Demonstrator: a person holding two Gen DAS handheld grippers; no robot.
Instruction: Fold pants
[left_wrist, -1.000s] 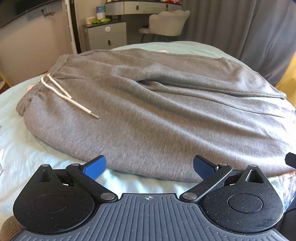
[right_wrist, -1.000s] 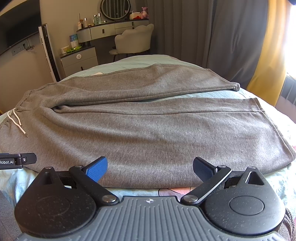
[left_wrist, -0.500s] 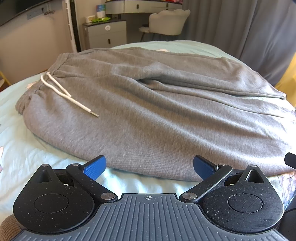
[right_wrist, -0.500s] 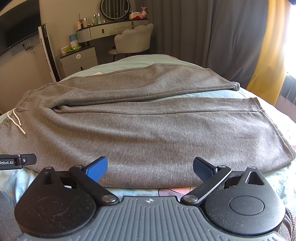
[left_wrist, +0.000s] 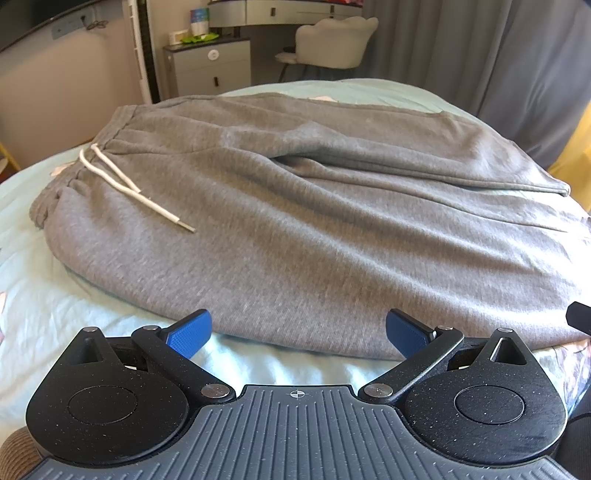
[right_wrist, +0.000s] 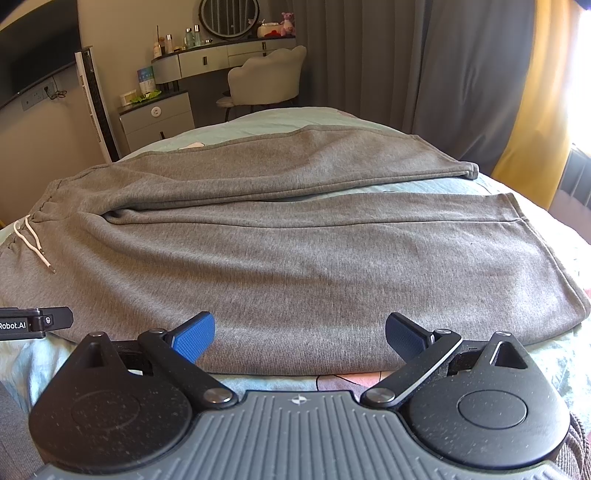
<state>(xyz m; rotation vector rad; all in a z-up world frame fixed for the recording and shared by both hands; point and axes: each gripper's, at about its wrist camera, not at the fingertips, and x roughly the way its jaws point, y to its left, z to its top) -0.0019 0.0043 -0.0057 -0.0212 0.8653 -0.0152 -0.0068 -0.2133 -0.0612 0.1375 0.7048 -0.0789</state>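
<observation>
The pants (left_wrist: 314, 221) lie spread flat across the bed (left_wrist: 44, 306), waistband left, legs right. My left gripper (left_wrist: 295, 330) and right gripper (right_wrist: 300, 334) both gape wide and empty at the near edge, so I would pinch that edge through both layers, level, before lifting. Only "Robot.AI" reads, on the left gripper's side in the right view.

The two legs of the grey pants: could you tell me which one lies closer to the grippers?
The nearer, wider-looking leg, whose long edge lies just beyond the open right gripper; the other leg angles away behind it, toward the curtain.
</observation>
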